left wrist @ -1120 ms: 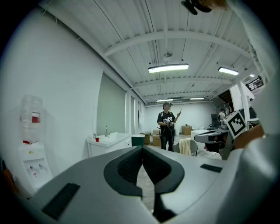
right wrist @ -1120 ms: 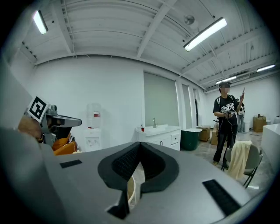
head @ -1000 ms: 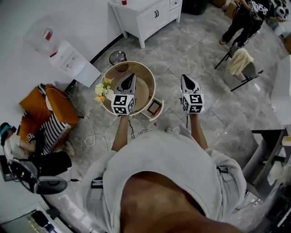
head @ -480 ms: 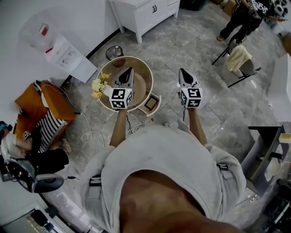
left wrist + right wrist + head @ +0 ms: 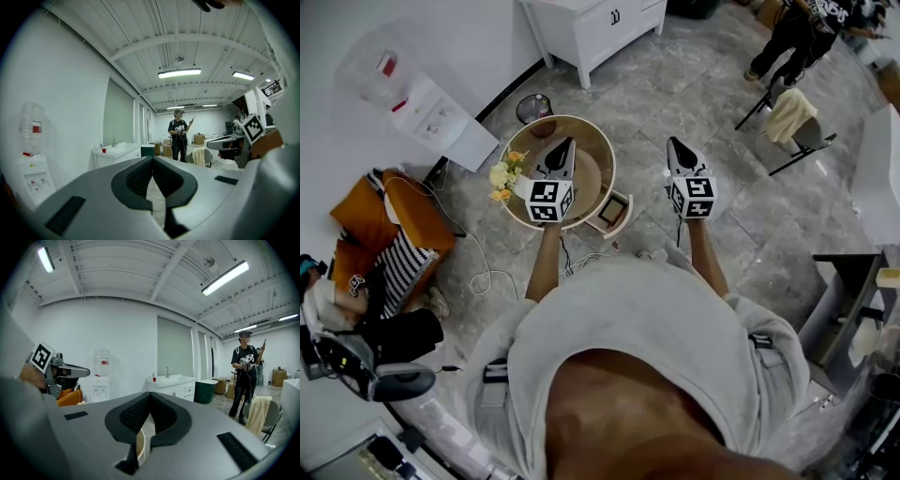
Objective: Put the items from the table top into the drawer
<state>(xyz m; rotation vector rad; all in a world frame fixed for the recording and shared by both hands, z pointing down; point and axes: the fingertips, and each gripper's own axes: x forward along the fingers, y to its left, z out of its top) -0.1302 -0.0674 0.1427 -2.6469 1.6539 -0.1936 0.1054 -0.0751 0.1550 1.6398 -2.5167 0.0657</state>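
In the head view, the person holds both forearms stretched forward, nearly level and about parallel. The left tongs [image 5: 563,145] hang over the round counter [image 5: 607,159]. The right tongs [image 5: 673,145] are off to its side, over the stone floor [image 5: 694,94] and apart from the counter. The drawer [image 5: 612,213] stands pulled open at the near right edge of the counter, between the two arms. A bunch of yellow and white flowers [image 5: 503,176] sits at the counter's left rim (what else lies on the top I cannot tell, since the left tongs cover part of it).

In the left gripper view, the left tongs [image 5: 152,158] are closed, and the two pads meet with nothing between them. They point almost level across the room, toward a white cabinet [image 5: 117,152] and a standing person [image 5: 178,136]. The right tongs [image 5: 209,145] show at the right side, at about the same height.

In the right gripper view, the right tongs [image 5: 150,394] are closed and empty as well. The pale rim of the counter [image 5: 139,446] shows low in the gap under the pads. The left tongs [image 5: 87,372] appear at the left.
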